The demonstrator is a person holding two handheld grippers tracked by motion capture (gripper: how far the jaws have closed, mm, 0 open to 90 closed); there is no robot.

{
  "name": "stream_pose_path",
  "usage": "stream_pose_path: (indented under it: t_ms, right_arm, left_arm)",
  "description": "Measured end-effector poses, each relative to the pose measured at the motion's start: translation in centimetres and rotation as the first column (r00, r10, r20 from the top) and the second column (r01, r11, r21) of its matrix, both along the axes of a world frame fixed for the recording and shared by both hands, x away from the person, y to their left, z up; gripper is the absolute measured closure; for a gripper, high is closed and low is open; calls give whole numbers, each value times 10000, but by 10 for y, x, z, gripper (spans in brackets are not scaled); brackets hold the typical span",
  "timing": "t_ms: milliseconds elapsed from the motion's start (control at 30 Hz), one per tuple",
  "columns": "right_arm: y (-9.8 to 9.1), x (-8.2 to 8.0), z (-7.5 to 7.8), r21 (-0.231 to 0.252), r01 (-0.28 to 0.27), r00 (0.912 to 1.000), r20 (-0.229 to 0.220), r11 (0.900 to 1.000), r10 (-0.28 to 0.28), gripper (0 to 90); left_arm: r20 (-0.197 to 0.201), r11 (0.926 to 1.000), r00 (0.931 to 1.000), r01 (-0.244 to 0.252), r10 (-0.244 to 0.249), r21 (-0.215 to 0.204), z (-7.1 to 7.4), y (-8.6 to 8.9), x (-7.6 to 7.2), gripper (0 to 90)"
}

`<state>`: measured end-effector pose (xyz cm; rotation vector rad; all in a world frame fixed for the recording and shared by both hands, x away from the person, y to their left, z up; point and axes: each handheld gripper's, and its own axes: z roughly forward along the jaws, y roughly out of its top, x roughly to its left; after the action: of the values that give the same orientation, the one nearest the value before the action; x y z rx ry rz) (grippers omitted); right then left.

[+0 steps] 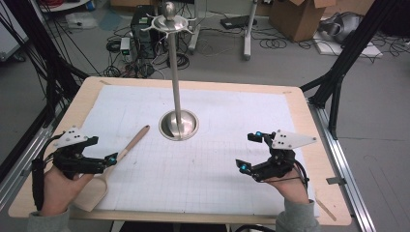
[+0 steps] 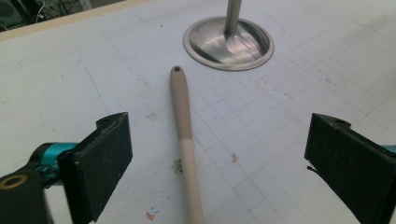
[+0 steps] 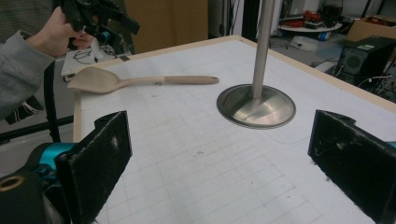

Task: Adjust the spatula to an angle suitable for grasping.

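Note:
A pale wooden spatula (image 1: 131, 142) lies flat on the white grid mat (image 1: 208, 169), its blade toward the near left corner and its handle pointing at the metal stand's round base (image 1: 179, 124). My left gripper (image 1: 102, 150) hovers open just above the handle. In the left gripper view the handle (image 2: 182, 116) runs between the wide-spread jaws without touching either pad. My right gripper (image 1: 249, 151) is open over bare mat at the right, with nothing between its jaws. In the right gripper view the spatula (image 3: 140, 80) and the left gripper (image 3: 105, 21) are at the far left.
The stand's thin pole (image 1: 176, 72) rises from mid-table to a hooked top (image 1: 169, 21). A small wooden stick (image 1: 329, 209) lies near the table's front right corner. Black frame struts (image 1: 338, 72) flank the table, and cables and a cardboard box (image 1: 300, 17) lie on the floor behind.

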<state>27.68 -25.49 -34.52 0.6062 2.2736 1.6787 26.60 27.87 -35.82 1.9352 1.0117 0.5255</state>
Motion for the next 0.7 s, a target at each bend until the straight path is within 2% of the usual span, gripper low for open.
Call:
stream_pose_path:
  t_ms: [100, 167, 233, 433, 700]
  right_arm:
    - [0, -1, 1, 8, -36, 10000, 9, 10000, 36, 53]
    - [1, -2, 1, 24, -77, 10000, 44, 10000, 77, 53]
    - [1, -3, 1, 12, -108, 9999, 18, 9999, 108, 53]
    - [3, -3, 0, -93, -117, 9999, 41, 9999, 118, 53]
    - [1, -5, -1, -175, -49, 10000, -55, 9998, 48, 53]
  left_arm:
    - [22, 9997, 10000, 72, -71, -217, -2, 3, -2, 54]
    - [10, 9982, 9998, 181, -180, -572, -2, 7, -3, 17]
    - [82, 9972, 9997, 236, -230, -714, -1, 10, -4, 17]
    - [153, 9972, 9996, 262, -252, -701, 1, 12, -5, 17]
    - [-157, 9975, 9997, 158, -169, -685, -6, 19, 3, 18]
